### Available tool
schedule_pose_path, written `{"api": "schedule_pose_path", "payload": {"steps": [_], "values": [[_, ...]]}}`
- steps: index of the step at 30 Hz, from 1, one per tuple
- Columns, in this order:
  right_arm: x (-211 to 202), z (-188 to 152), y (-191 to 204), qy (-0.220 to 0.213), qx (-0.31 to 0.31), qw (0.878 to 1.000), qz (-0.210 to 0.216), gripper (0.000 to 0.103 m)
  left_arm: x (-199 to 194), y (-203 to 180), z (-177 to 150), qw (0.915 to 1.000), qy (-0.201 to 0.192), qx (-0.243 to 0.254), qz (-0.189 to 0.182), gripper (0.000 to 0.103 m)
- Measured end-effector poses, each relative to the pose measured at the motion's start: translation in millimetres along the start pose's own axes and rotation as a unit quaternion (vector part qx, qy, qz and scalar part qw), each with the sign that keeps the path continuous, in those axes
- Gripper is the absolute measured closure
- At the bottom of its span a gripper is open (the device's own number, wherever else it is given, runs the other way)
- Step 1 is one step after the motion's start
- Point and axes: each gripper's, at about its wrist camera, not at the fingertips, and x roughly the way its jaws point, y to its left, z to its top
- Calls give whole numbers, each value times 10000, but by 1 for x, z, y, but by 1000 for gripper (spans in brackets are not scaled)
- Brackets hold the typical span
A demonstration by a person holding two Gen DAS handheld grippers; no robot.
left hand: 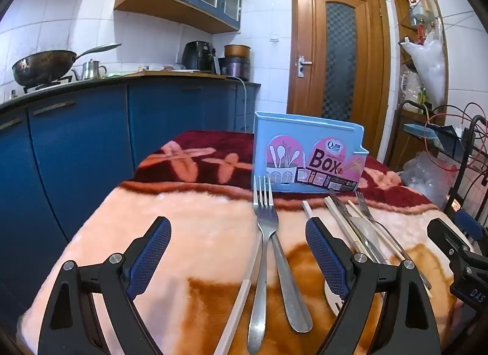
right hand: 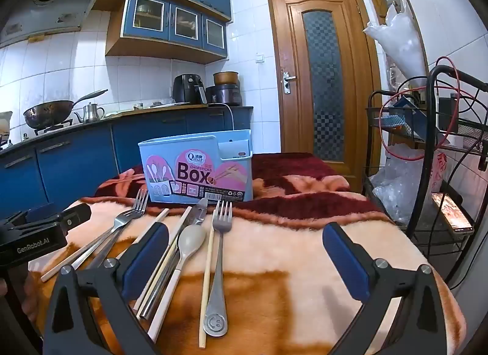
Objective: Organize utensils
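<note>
A light blue chopsticks box [left hand: 308, 156] stands upright at the back of the blanket-covered table; it also shows in the right wrist view [right hand: 198, 169]. Utensils lie loose in front of it. In the left wrist view my left gripper [left hand: 238, 251] is open, with a metal fork [left hand: 264, 233], a second metal handle [left hand: 289, 288] and a chopstick [left hand: 241, 303] between its fingers. In the right wrist view my right gripper [right hand: 245, 259] is open above a fork [right hand: 218, 251], a chopstick [right hand: 207, 272] and a pale spoon [right hand: 186, 248]. A knife [right hand: 196, 211] and another fork [right hand: 128, 217] lie left.
The table carries a plush pink, orange and dark red blanket [right hand: 305, 251]. A black wire rack [right hand: 427, 156] with cables and bags stands close on the right. Blue kitchen cabinets [left hand: 76, 147] run along the left. A wooden door [right hand: 323, 80] is behind the table.
</note>
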Motion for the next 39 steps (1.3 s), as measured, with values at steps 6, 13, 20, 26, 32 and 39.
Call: {"api": "schedule_pose_path", "payload": {"steps": [6, 13, 20, 26, 32, 39], "values": [[-1, 0, 0, -27, 9, 10000, 4, 0, 0, 0, 0, 10000, 1, 21, 18, 13], [-1, 0, 0, -32, 17, 10000, 8, 0, 0, 0, 0, 10000, -10, 31, 20, 13], [-1, 0, 0, -36, 24, 10000, 11, 0, 0, 0, 0, 10000, -17, 36, 23, 13], [-2, 0, 0, -45, 26, 10000, 13, 0, 0, 0, 0, 10000, -20, 40, 23, 13], [-2, 0, 0, -48, 27, 10000, 14, 0, 0, 0, 0, 10000, -24, 43, 26, 13], [-2, 0, 0, -54, 27, 10000, 15, 0, 0, 0, 0, 10000, -26, 48, 26, 13]]}}
